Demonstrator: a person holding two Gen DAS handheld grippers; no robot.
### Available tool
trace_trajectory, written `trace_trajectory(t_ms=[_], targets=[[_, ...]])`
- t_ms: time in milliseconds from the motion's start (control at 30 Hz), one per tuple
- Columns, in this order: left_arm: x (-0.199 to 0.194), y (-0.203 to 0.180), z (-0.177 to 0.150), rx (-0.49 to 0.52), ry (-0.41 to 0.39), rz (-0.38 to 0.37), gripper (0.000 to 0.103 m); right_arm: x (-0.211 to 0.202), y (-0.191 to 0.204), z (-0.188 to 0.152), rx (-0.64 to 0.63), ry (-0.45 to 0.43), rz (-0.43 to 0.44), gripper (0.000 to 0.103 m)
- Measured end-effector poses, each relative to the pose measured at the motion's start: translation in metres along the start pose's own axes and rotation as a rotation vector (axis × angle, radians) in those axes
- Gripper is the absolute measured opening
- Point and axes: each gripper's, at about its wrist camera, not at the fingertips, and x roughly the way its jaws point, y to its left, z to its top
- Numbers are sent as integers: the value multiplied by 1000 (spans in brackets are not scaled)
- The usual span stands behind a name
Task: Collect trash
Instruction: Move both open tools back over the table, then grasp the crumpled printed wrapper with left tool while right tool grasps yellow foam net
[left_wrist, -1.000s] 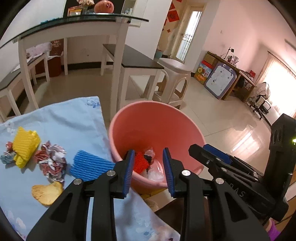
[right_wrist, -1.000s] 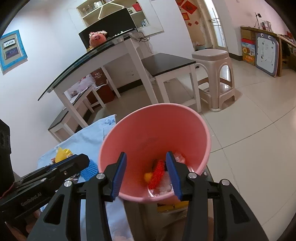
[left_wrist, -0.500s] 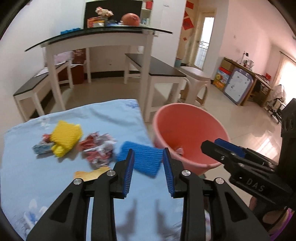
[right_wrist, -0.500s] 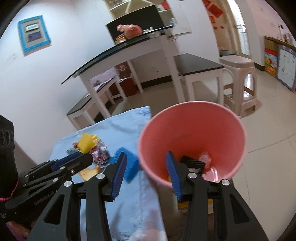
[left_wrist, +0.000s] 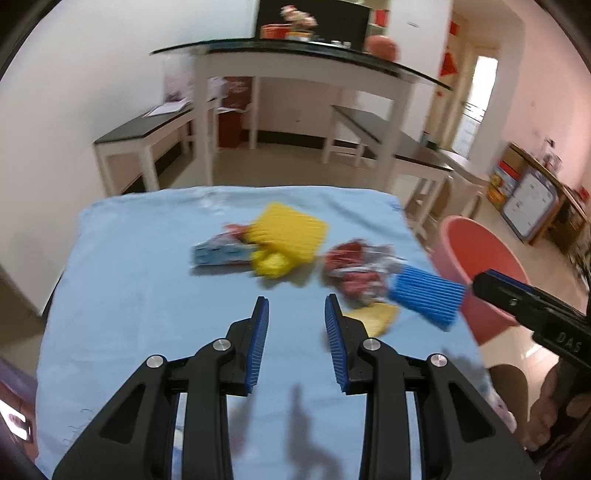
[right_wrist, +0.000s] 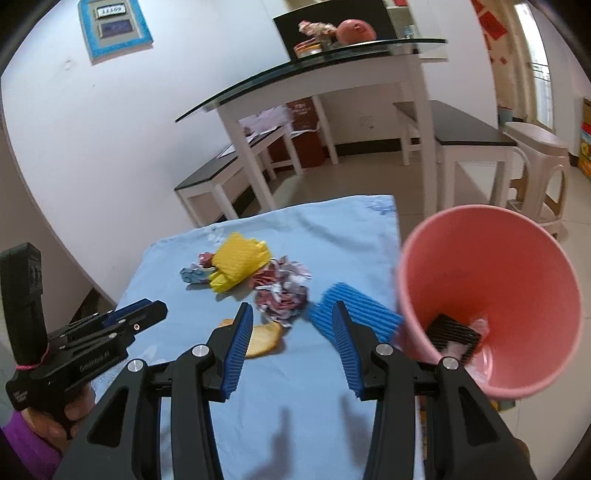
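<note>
**Left wrist: both grippers empty over the trash**

I had the left gripper (left_wrist: 296, 314) part spread, nothing between its ribbed blue pads, hovering above the light blue cloth (left_wrist: 140, 295). My right gripper (right_wrist: 291, 321) was also part spread and empty. Trash lay on the cloth: yellow ribbed foam (right_wrist: 238, 266), crumpled printed paper (right_wrist: 282, 290), blue ribbed foam (right_wrist: 354, 317), a flat yellowish scrap (right_wrist: 264, 341). The smooth pink bucket (right_wrist: 487, 251) stood just beside the cloth's right edge.

Pink bucket (right_wrist: 480, 258); light-blue cloth (right_wrist: 332, 229); yellow ribbed foam (right_wrist: 236, 262); blue ribbed foam (right_wrist: 354, 306).
</note>
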Motion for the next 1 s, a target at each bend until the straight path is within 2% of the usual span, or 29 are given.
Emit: trace_trajectory(t_ms=[133, 367, 533, 767, 900, 1000], targets=[[6, 34, 5, -42, -6, 25, 32, 19, 13, 8, -12, 20, 23, 50], [31, 68, 22, -40, 8, 0, 32, 55, 34, 26, -55, 61, 46, 52], [52, 74, 34, 1, 26, -37, 32, 77, 42, 36, -78, 91, 53, 53], [84, 78, 46, 97, 79, -20, 32, 104, 46, 43, -93, 141, 56, 54], [97, 82, 45, 107, 121, -74, 32, 116, 44, 45, -85, 175, 65, 59], [100, 82, 42, 111, 108, -79, 32, 124, 44, 49, -80, 188, 67, 59]])
